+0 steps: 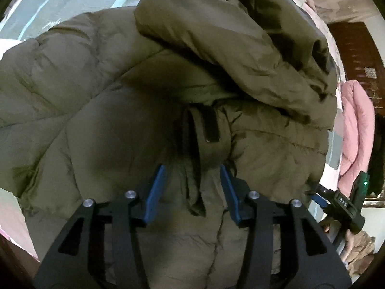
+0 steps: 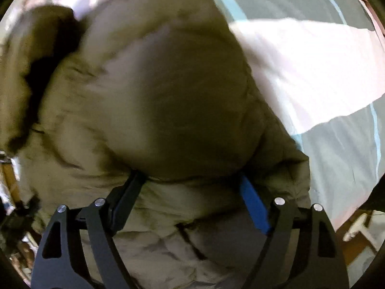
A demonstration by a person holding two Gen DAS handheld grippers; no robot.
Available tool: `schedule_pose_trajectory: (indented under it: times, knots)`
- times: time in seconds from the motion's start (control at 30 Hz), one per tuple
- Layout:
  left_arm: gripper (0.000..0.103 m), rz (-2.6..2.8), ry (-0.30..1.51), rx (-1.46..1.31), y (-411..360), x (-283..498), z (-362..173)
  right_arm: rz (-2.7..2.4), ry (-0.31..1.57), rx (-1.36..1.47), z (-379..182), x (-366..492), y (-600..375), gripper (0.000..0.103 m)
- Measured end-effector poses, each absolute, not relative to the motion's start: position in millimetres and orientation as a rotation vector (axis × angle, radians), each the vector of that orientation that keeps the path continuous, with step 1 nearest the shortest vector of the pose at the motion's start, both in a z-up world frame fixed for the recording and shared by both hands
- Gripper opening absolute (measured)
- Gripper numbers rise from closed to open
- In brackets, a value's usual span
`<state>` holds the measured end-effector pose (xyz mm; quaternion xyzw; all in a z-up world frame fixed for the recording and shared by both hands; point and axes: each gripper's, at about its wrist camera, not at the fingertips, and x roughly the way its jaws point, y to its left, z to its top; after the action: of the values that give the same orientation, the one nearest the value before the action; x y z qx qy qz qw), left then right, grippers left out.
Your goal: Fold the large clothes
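Note:
An olive-green puffer jacket (image 1: 108, 84) lies spread on the bed, with one sleeve (image 1: 216, 36) folded across its top. My left gripper (image 1: 192, 168) points down at it and is open. A rumpled fold with a dark tab (image 1: 211, 125) stands between its blue pads (image 1: 156, 187), which do not pinch it. In the right wrist view the jacket (image 2: 168, 84) is blurred. My right gripper (image 2: 192, 180) stands wide open, its tips sunk under a puffy bulge of the jacket. The right gripper (image 1: 320, 195) also shows at the left wrist view's right edge, held in a hand.
A grey, teal and pink bed sheet (image 2: 312, 60) lies beyond the jacket, and the sheet (image 1: 60, 0) also shows at the top left of the left wrist view. A pink padded garment (image 1: 356, 125) lies at the right. Dark wooden furniture (image 1: 356, 48) stands behind it.

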<state>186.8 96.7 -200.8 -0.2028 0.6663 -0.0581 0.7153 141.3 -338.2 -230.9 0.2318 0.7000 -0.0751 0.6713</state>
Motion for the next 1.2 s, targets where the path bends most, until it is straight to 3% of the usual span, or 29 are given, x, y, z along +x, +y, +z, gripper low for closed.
schedule_pose_trajectory:
  times: [0.13,0.27,0.37,0.43,0.47,0.5,0.63,0.73,0.83,1.03,1.2]
  knots:
    - [0.047,-0.168,1.525,-0.459,85.2,185.7,-211.7,-0.129,1.476,0.53,-205.0,138.7,-337.6,0.09]
    - [0.045,-0.103,1.574,-0.333,68.4,183.3,-220.2,-0.042,1.465,0.545,-198.4,138.2,-319.9,0.09]
    - [0.046,-0.031,1.574,-0.461,100.1,181.6,-215.2,0.02,1.442,0.476,-194.7,140.0,-296.4,0.09]
    - [0.063,0.035,1.505,-0.586,141.3,180.0,-200.0,-0.047,1.491,0.33,-207.8,142.6,-286.9,0.09]
    - [0.083,0.109,1.45,-0.636,168.8,177.0,-190.4,-0.074,1.539,0.278,-217.6,141.6,-283.4,0.09]
    - [0.092,0.186,1.399,-0.677,194.9,173.3,-183.6,-0.079,1.568,0.276,-224.2,141.4,-284.9,0.09]
    - [0.092,0.527,1.182,-0.91,316.8,131.3,-168.7,-0.07,1.577,0.368,-215.4,139.0,-305.4,0.09]
    - [0.099,0.716,1.036,-1.03,401.6,88.0,-168.7,-0.082,1.565,0.352,-206.8,135.0,-320.2,0.09]
    - [0.099,0.742,0.972,-1.129,467.1,60.5,-177.9,-0.083,1.585,0.369,-201.4,122.5,-333.2,0.09]
    - [0.1,0.946,0.86,-1.201,542.5,6.7,-194.5,-0.001,1.592,0.46,-182.7,95.0,-340.9,0.09]
    - [0.099,0.887,0.915,-1.294,564.9,3.8,-236.4,0.033,1.545,0.504,-162.7,84.2,-341.5,0.091]
